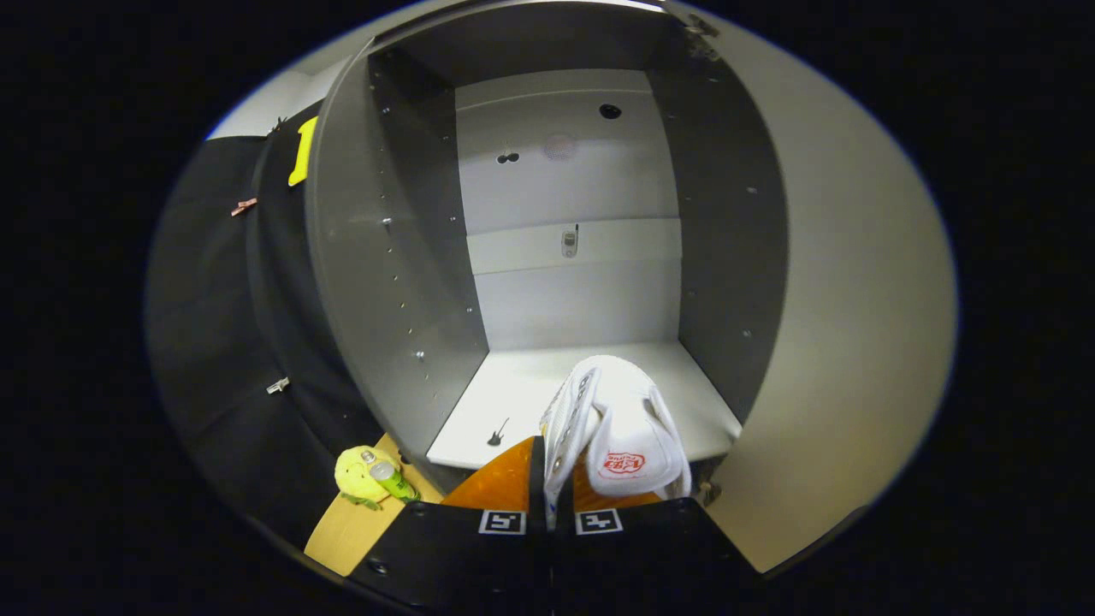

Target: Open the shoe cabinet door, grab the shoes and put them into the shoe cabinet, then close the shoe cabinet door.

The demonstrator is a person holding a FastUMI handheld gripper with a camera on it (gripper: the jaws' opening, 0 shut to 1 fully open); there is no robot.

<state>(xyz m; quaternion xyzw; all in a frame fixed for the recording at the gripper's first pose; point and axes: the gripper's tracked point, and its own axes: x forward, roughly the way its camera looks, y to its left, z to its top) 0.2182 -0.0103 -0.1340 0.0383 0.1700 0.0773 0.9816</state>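
My gripper [552, 488] is shut on a white shoe [620, 419] with a red logo on its tongue, pinching the shoe's side wall between both fingers. The shoe hangs toe-forward just over the front lip of the cabinet's white bottom shelf [505, 393]. The grey shoe cabinet [565, 214] stands open straight ahead, with dark side walls and a pale back panel. Its door [847, 325] is swung wide open to the right of the shoe.
A yellow plush toy with a small green bottle [372, 475] lies on the wooden tabletop [351, 526] left of the fingers, outside the cabinet's left wall [368, 282]. A small dark mark [496, 435] sits on the shelf's front left. Black cloth hangs further left.
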